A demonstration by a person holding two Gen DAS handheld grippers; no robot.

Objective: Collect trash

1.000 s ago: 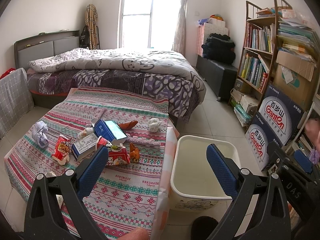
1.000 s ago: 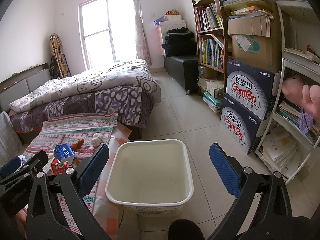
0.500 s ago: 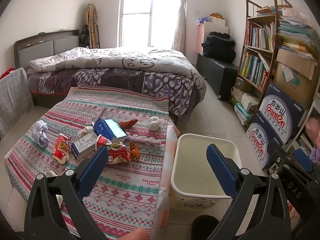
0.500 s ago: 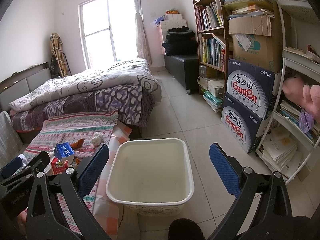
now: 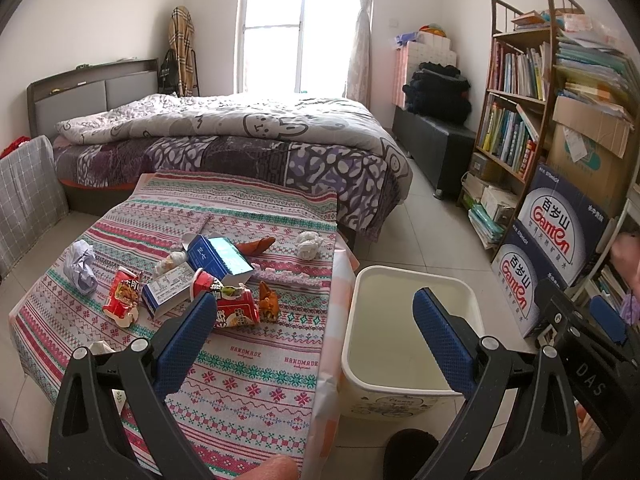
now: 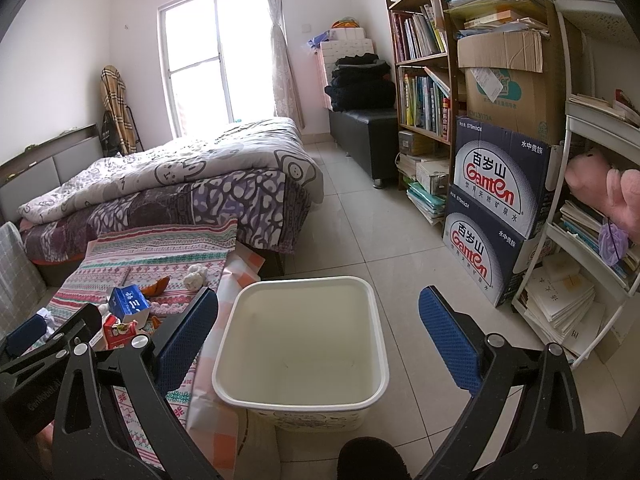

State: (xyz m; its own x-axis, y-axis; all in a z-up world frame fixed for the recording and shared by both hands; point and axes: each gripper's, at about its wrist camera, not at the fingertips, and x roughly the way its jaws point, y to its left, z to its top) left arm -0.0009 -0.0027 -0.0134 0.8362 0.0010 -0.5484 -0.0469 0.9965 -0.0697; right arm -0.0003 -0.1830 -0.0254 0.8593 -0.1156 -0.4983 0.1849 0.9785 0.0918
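Two stacked cardboard boxes (image 6: 498,196) beside the bookshelf are showing "Ganten" and "百岁山". The tablecloth (image 5: 256,364) is reading "HANDMADE" near its front edge.

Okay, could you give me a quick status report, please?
Both claws open, left, right. Trash on table, bin empty. Nothing blocking.

A home bedroom — a bed (image 5: 224,136) with a patterned quilt fills the upper middle of the frame, a curtained window (image 5: 296,24) behind it, and a bookshelf (image 6: 424,60) packed with books at the right — stacked water cartons (image 6: 500,208) beside it.
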